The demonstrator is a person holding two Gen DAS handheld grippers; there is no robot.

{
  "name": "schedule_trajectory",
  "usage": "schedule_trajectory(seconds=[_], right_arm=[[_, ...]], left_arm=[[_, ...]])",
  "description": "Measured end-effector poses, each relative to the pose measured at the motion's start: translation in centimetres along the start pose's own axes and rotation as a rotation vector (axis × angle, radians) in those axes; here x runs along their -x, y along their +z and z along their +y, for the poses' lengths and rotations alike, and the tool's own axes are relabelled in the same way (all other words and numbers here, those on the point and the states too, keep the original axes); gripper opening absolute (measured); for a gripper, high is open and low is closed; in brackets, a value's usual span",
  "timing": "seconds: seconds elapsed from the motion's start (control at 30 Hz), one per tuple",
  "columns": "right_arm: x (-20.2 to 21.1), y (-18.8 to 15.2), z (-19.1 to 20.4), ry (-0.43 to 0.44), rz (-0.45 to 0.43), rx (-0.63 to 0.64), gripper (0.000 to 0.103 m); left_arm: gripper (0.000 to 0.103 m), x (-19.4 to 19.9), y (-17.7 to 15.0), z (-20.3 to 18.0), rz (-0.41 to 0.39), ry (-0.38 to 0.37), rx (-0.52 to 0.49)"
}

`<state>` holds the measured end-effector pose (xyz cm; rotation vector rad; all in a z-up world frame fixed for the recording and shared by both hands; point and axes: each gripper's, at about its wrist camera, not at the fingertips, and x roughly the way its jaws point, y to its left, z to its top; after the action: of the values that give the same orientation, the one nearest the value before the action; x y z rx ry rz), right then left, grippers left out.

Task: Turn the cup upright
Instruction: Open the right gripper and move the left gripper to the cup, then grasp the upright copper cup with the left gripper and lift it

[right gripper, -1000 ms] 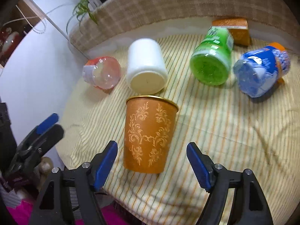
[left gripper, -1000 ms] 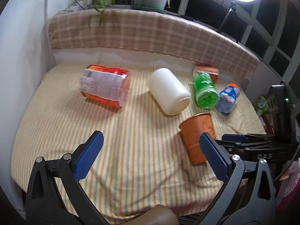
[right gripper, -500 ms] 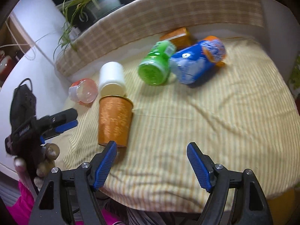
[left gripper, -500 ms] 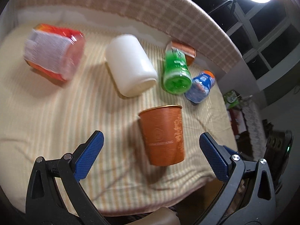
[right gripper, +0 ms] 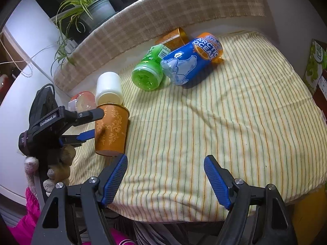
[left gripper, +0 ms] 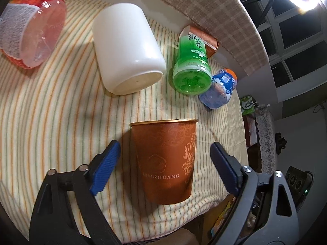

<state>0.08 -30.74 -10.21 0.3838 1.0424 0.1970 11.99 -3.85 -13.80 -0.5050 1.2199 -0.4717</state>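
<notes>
Left claw [left gripper: 164,160] spread wide, straddling the orange cup [left gripper: 166,161], pads not touching it. Right claw [right gripper: 164,180] gapes too, holding nothing. Cup lies on the striped cloth [right gripper: 224,122], near its edge.

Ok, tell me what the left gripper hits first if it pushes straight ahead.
Most likely the orange cup: it stands upright between the fingers of the open left gripper, untouched on either side. Beyond it lies the white container.

The cup [left gripper: 166,161] is orange-brown with pale floral scrollwork and a gold rim, lying on a cream cloth [left gripper: 61,122] with orange and green stripes.
</notes>
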Motion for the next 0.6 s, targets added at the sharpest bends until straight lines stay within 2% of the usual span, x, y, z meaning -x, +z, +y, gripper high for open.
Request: schedule_trajectory(seconds=[0.27,0.43,0.6], right_arm=[[-0.32,0.04,-0.43,0.004,0.007,-0.014,0.079],[-0.48,0.2,-0.57,0.005,0.009,-0.023,0.079],[-0.6,0.28,-0.54,0.008,0.009,-0.022,0.079]], left_arm=[[0.084,-0.69,0.21,0.05,0.009,0.006,-0.001],[0.071,-0.9,0.18,-0.16,0.007,0.017,-0.018],[0.069,-0.8,0.04,-0.73,-0.014,0.04,-0.046]])
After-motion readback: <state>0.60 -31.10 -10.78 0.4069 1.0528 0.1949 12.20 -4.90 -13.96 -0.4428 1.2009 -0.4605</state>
